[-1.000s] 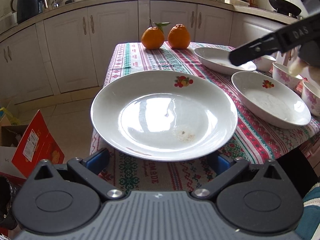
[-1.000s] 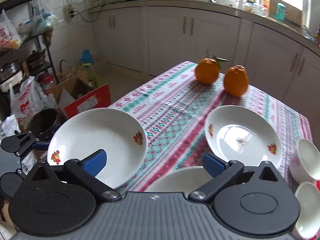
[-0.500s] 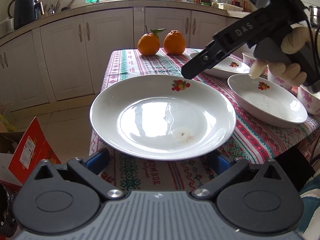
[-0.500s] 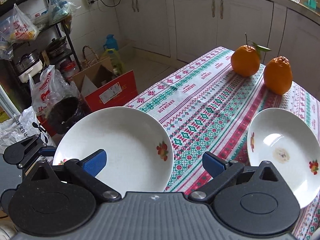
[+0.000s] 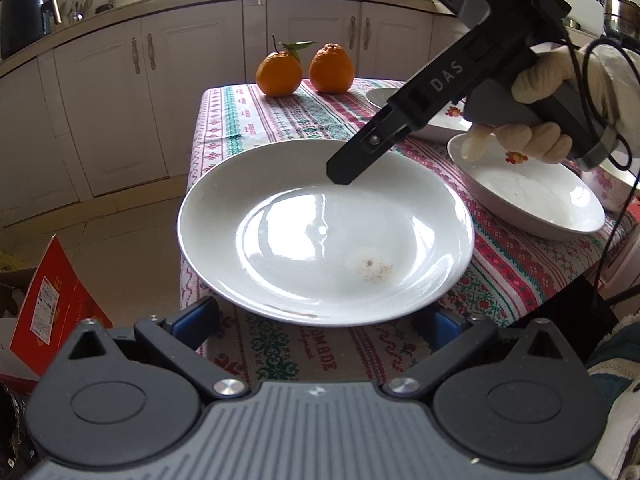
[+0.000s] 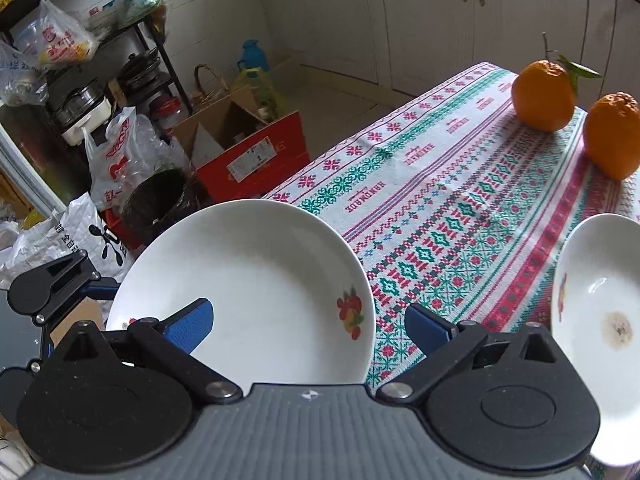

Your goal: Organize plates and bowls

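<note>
Plate (image 5: 324, 232), white with a fruit print near one rim, sits at the near corner of the desk (image 5: 280, 120), which carries a patterned cloth. Its rim overhangs the desk edge on the side facing the left claw (image 5: 320, 322).

Left claw: fingers spread wide, one blue pad (image 5: 198, 318) visible at each side below the plate's near rim. Whether the pads touch the plate cannot be told; nothing is gripped.

Right claw (image 6: 308, 326): fingers also spread wide, holding nothing. In the left wrist view its black finger (image 5: 360, 156) points down over the far rim of the plate. A gloved hand (image 5: 560, 120) grips its handle. In the right wrist view the left blue pad (image 6: 188, 324) lies over the plate interior; the right pad lies over the cloth.

Second plate (image 5: 528, 196) rests on the desk to the right, apart from the first. Two oranges (image 5: 304, 70) stand at the far end of the desk. A red carton (image 6: 256, 156) stands on the floor beside the desk.
</note>
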Demonstrator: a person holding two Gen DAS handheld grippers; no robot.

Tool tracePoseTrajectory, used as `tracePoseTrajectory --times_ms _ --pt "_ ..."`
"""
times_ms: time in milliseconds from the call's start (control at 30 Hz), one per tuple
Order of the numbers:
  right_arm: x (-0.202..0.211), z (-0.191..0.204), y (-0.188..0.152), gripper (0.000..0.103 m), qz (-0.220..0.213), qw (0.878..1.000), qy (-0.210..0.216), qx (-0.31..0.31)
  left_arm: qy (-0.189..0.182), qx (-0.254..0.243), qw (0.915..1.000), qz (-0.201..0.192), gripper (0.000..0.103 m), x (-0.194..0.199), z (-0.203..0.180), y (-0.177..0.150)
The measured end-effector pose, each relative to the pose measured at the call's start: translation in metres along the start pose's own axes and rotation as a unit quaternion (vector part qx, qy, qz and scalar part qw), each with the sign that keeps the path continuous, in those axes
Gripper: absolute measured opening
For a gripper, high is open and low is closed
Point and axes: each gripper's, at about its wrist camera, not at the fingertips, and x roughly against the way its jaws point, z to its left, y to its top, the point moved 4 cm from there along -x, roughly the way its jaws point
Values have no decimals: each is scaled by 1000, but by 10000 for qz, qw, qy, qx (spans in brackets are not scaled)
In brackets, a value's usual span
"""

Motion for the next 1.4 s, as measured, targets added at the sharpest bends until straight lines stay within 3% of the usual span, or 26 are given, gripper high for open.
tracePoseTrajectory --times_ms 233,467,933,1400 --pt "-8 -1 6 101 47 9993 358 -18 -85 -365 9993 25 103 -3 0 5" --pt "-15 -6 7 85 148 9985 514 -152 -211 -459 9987 81 102 -3 1 5" --pt "-12 -11 9 84 170 9961 771 -403 -393 -628 9970 240 102 -10 5 11" --pt "-11 -31 25 85 47 9978 427 -502 -519 -776 9954 201 102 -36 17 33"
